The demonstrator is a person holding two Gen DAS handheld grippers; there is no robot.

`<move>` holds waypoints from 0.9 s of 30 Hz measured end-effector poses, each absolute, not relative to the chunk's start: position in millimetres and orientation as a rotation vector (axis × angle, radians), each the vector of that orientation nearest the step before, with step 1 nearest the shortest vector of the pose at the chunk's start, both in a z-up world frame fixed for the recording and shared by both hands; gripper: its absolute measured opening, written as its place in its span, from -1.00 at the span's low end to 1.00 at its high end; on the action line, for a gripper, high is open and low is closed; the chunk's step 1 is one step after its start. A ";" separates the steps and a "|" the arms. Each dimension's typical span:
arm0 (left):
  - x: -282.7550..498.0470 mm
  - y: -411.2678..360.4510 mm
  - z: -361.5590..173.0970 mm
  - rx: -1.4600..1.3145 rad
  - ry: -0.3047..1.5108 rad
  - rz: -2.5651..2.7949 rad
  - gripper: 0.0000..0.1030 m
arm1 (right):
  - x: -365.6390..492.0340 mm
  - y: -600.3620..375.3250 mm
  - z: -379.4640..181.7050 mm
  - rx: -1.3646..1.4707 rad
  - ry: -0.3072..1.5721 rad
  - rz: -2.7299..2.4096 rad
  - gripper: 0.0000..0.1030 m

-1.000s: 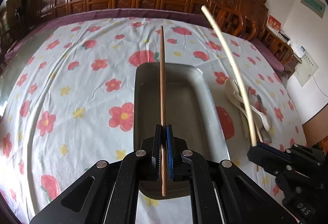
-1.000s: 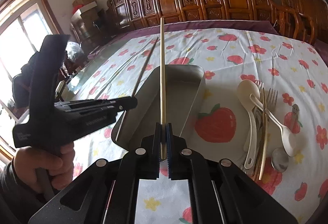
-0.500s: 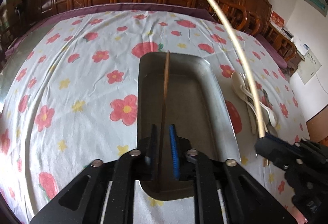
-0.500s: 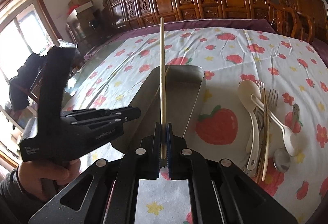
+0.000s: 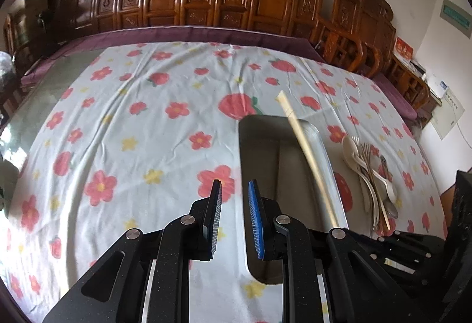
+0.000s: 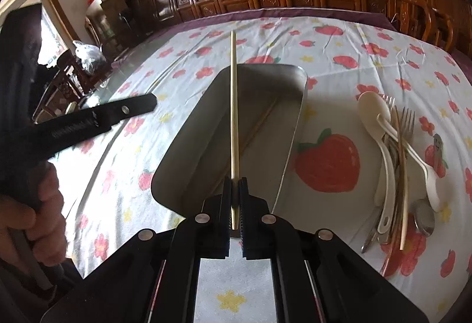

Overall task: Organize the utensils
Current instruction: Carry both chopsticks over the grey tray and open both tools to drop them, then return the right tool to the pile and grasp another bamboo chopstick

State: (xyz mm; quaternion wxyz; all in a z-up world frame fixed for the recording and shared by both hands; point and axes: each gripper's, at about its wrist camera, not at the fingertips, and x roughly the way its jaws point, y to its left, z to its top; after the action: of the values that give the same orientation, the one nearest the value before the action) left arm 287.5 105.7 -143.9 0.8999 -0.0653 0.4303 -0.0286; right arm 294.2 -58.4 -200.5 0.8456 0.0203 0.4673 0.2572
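Okay, just opening up on the left: left tongs [image 5: 234,182] parted a little, gripping nothing, hovering by the near-left edge of the metal tray [image 5: 256,145]. No more brown chopstick [image 6: 259,123] pinched in there like 1 second ago; lying flat on the tray floor now, slanting toward the far right corner. So, 1 utensil sorted.

Over on the right, clamped tight with the right tongs [image 6: 235,179] on the pale chopstick [image 6: 233,104], poking forward above the tray and sitting lower than half a second back. Probably headed for the same spot, to land next to its mate.

Still waiting on the flowery surface [image 6: 339,63], just right of the tray: a heap [image 6: 395,157] of spoons, forks and a couple of sticks. Plenty left to move, then.
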 end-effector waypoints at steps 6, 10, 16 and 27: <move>286.7 107.9 -138.6 -0.130 0.874 -0.070 -0.66 | 289.2 -54.5 -201.8 0.015 0.965 0.569 -0.28; 283.3 101.9 -136.3 -0.114 0.867 -0.089 -0.66 | 280.9 -63.1 -192.6 -0.003 0.927 0.595 -0.28; 279.0 91.7 -135.0 -0.105 0.861 -0.120 -0.49 | 274.9 -104.3 -171.6 -0.032 0.873 0.560 -0.30; 265.9 57.0 -133.1 -0.061 0.831 -0.173 0.24 | 281.3 -192.2 -179.7 -0.119 0.888 0.408 -0.39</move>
State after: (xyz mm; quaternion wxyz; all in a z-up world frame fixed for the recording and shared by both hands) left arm 265.9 57.0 -133.1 0.9108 -0.0297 0.4032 -0.0841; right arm 281.3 -192.2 -179.7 0.8813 -0.0570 0.4263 0.1959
